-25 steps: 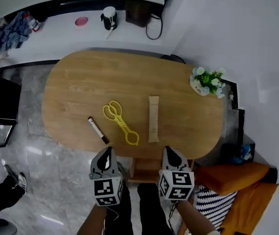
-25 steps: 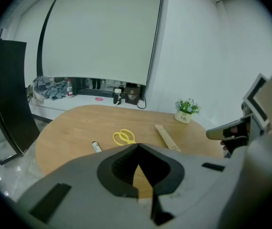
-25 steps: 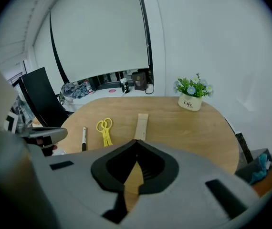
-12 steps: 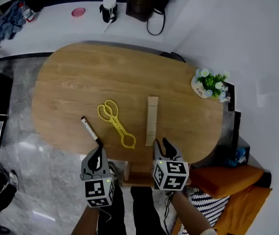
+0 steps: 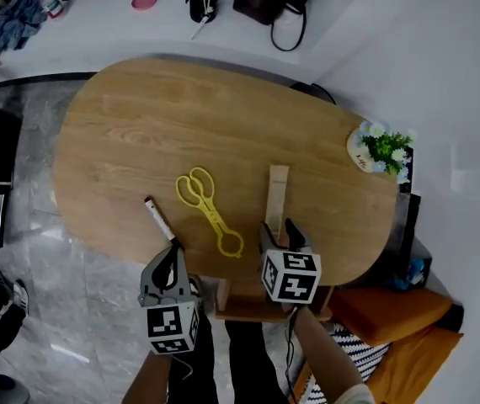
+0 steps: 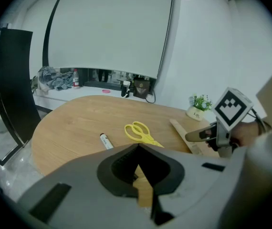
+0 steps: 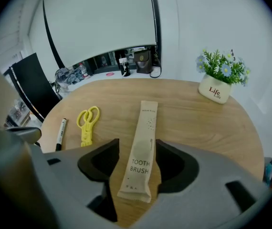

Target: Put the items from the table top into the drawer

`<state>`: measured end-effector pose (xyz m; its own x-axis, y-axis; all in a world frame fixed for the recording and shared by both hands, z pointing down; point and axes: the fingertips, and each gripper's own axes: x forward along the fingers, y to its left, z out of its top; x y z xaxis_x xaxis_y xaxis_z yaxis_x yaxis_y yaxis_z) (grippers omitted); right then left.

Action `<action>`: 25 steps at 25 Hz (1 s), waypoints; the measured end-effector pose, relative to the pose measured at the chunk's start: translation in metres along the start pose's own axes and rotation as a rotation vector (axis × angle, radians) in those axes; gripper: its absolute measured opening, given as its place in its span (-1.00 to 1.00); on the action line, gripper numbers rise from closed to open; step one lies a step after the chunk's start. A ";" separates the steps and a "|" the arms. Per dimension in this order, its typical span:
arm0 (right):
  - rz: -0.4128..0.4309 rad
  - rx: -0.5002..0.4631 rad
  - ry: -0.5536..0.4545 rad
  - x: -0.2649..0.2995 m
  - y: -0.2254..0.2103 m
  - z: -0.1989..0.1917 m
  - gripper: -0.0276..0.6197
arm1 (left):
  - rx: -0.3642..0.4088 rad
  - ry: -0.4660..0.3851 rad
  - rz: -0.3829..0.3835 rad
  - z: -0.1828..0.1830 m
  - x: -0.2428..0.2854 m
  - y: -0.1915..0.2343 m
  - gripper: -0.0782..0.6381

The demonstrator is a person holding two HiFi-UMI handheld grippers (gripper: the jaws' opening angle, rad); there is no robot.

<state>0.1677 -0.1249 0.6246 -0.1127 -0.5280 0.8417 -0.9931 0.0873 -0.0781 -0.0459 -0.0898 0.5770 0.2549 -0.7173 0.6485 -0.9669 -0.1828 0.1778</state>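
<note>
Right gripper (image 5: 279, 231) has dropped forward from off the near edge of the table (image 5: 122, 133) onto the toothbrush packet (image 5: 276, 197). Its jaws have just been opening, from pinched together to spread wide. In the right gripper view (image 7: 136, 162) the near end of the packet (image 7: 139, 149) lies flat on the wood right between the two fingers. There's a gap on both sides, so nothing's clamped yet. The "TOOTH BRUSH" print sits level with the fingertips and the rest of the packet runs straight out ahead of them.

Left gripper (image 5: 173, 257) has sunk a bit too and hangs at the table's near edge. Its own view shows the jaws (image 6: 139, 170) pretty much together, just a thin slit with wood showing through, and nothing in them.

Just ahead of the left fingertips is the marker pen (image 5: 162, 223), near end closest. Between the two grippers and slightly further out lie the yellow scissors (image 5: 207, 209), handle loops pointing away. From the right fingers they're off to the left, with the marker further left again.

Well beyond the right fingers, up and to the right near the far edge, stands the small potted plant (image 7: 219, 78).
</note>
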 end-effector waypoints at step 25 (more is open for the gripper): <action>-0.032 -0.002 0.061 0.023 -0.014 -0.006 -0.77 | -0.037 0.036 -0.002 -0.019 0.003 -0.004 -0.77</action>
<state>0.1792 -0.1328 0.6481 -0.0782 -0.4781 0.8748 -0.9961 0.0731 -0.0491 -0.0411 -0.0780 0.5924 0.2575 -0.6920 0.6744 -0.9656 -0.1583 0.2063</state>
